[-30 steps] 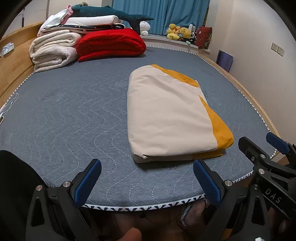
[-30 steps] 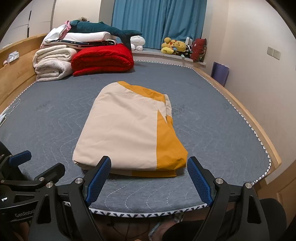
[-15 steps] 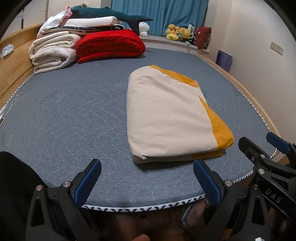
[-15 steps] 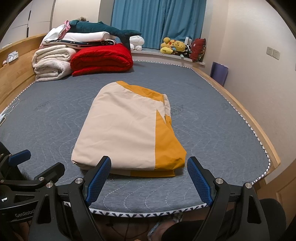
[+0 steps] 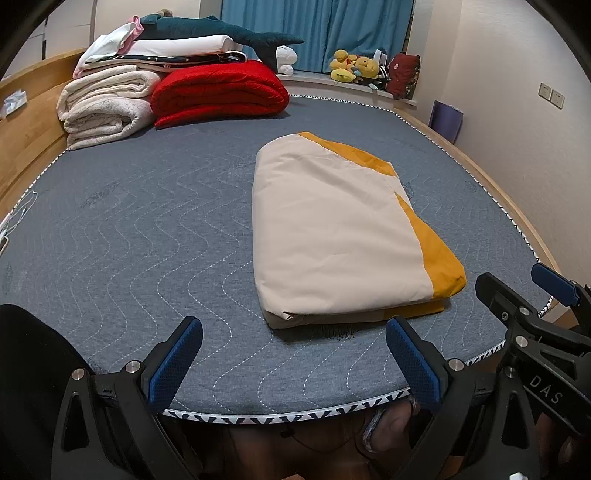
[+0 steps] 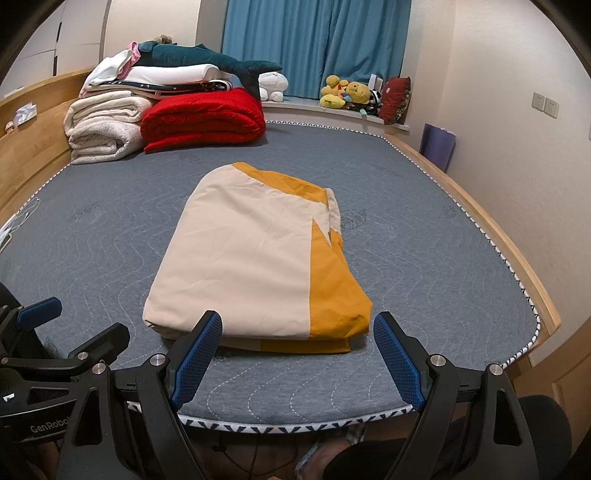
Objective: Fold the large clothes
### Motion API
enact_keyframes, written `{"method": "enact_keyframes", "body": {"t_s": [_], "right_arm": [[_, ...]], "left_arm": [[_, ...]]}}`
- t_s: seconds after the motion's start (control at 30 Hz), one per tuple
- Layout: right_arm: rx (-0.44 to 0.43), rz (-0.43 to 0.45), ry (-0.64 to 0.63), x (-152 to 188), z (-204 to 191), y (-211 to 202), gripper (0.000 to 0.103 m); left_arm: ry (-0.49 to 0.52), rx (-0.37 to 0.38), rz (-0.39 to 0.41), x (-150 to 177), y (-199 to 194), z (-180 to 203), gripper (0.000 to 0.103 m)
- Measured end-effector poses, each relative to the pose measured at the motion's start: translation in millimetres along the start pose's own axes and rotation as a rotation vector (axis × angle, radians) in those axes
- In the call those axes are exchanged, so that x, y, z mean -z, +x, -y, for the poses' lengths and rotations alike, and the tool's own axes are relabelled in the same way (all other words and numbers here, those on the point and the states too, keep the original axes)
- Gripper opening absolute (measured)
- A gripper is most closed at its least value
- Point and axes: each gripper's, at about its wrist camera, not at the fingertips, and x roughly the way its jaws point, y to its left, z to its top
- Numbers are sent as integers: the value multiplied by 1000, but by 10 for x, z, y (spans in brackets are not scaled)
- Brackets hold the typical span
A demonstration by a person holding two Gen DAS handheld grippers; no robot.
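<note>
From the left wrist camera, the left gripper (image 5: 293, 363) hovered over the near edge of the grey quilted mattress (image 5: 129, 236), its blue-padded jaws spread wide with nothing between them. The folded cream-and-orange cover (image 5: 340, 236) lay flat on the mattress at about one o'clock from that gripper, its thick folded edge just beyond the right-hand pad and apart from it. The orange band ran along the cover's right and far sides. At four o'clock the right gripper (image 5: 532, 295) showed side-on at the mattress corner, with one blue pad visible. At eleven o'clock, against the wooden headboard (image 5: 26, 133), sat a stack of cream blankets (image 5: 107, 107), and beside it a folded red quilt (image 5: 221, 92) with a plush shark (image 5: 221, 31) lying on the bedding piled above.

From the right wrist camera, the right gripper (image 6: 297, 360) hung at the mattress's near edge, jaws wide apart and empty. The cover (image 6: 251, 258) lay straight ahead at twelve o'clock, its near folded edge just behind the two fingertips; whether the left pad touched the cloth could not be told. The left gripper (image 6: 74, 325) appeared at nine o'clock, clear of the cover. Blue curtains (image 6: 314, 40) hung at the far wall, with soft toys (image 6: 347, 92) on the ledge at one o'clock.
</note>
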Motion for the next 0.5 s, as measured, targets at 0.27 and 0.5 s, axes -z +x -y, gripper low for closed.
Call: {"method": "enact_keyframes", "body": {"t_s": [0.27, 0.5], "right_arm": [[0, 3, 1, -7, -1, 5, 85], [0, 2, 1, -6, -2, 7, 85]], "left_arm": [[3, -1, 6, -15, -4, 7, 99], [2, -1, 7, -15, -2, 11, 99]]}}
